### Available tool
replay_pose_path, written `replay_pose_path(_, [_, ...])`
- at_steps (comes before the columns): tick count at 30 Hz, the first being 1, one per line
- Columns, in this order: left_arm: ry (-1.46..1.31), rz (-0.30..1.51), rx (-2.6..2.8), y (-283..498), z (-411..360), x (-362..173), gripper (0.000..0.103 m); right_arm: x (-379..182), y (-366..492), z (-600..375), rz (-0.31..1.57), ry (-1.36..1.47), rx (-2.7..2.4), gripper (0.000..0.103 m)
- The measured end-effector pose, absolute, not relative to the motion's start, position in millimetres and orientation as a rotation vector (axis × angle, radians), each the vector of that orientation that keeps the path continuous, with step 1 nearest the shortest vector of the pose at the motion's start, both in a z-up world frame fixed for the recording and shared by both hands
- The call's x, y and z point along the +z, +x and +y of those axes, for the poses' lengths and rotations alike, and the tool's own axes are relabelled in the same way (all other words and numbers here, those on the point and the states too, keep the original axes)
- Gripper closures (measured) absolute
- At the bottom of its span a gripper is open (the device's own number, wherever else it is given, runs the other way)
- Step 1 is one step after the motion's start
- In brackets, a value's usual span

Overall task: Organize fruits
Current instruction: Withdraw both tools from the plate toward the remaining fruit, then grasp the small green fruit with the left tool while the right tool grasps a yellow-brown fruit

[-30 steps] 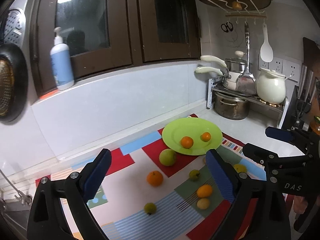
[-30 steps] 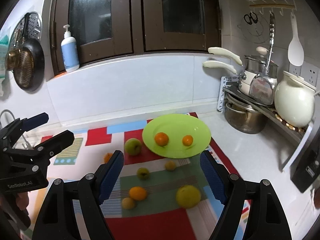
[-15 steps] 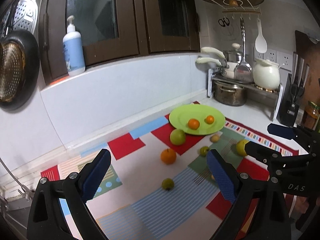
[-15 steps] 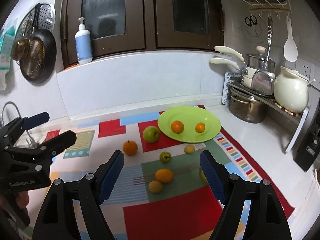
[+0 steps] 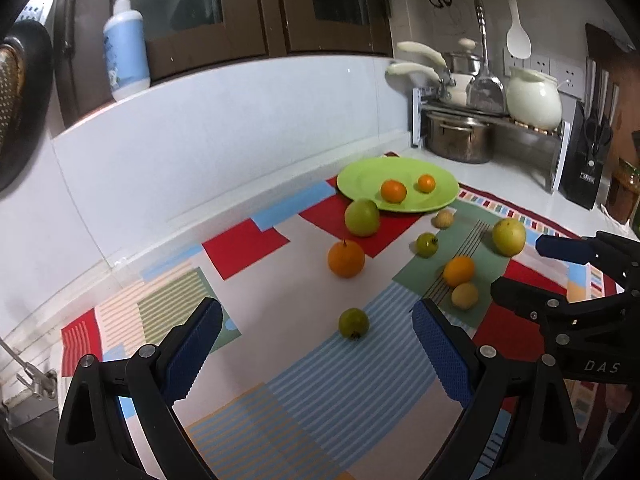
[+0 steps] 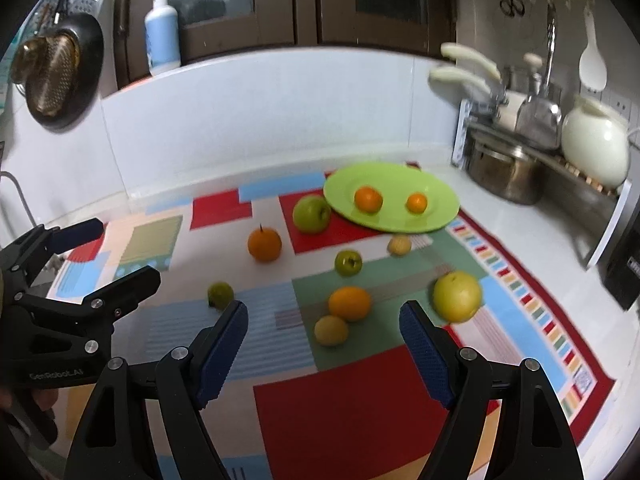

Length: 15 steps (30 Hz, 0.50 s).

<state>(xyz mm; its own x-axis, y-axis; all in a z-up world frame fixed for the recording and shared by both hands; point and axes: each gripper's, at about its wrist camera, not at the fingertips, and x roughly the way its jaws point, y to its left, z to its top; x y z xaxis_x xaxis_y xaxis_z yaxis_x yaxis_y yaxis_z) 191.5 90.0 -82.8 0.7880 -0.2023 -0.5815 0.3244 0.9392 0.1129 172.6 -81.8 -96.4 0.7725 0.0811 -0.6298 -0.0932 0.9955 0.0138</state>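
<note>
A green plate (image 5: 360,178) (image 6: 440,208) at the back of a patterned mat holds two small oranges (image 5: 393,191) (image 6: 368,199). Loose on the mat lie a green apple (image 5: 361,217) (image 6: 311,213), a big orange (image 5: 346,259) (image 6: 264,244), a small green fruit (image 5: 353,323) (image 6: 220,295), another small green fruit (image 6: 348,262), an orange (image 6: 349,303) beside a lemon (image 6: 331,330), and a yellow-green pear (image 6: 457,297). My left gripper (image 5: 316,312) is open and empty, just short of the small green fruit. My right gripper (image 6: 324,308) is open and empty, with the orange and lemon between its tips.
A rack with steel pots (image 5: 460,138) and a white kettle (image 5: 532,98) stands at the back right. A knife block (image 5: 588,160) is at the far right. A soap bottle (image 5: 126,52) sits on the ledge. A sink edge (image 5: 28,380) lies left.
Both grippers have pulled back from the plate and lowered toward the mat. The fruits now lie further ahead. Neither gripper has taken hold of anything.
</note>
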Motion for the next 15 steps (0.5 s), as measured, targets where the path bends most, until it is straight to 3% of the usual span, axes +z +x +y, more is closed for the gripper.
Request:
replay_pose_path(9, [0.23, 0.685, -0.335, 215, 84, -116, 0.015, -129, 194, -83, 0.771, 0.003, 0.089, 0.029])
replay_pose_path(15, [0.23, 0.736, -0.37, 229, 77, -134, 0.023, -144, 204, -85, 0.814, 0.02, 0.089, 0.038])
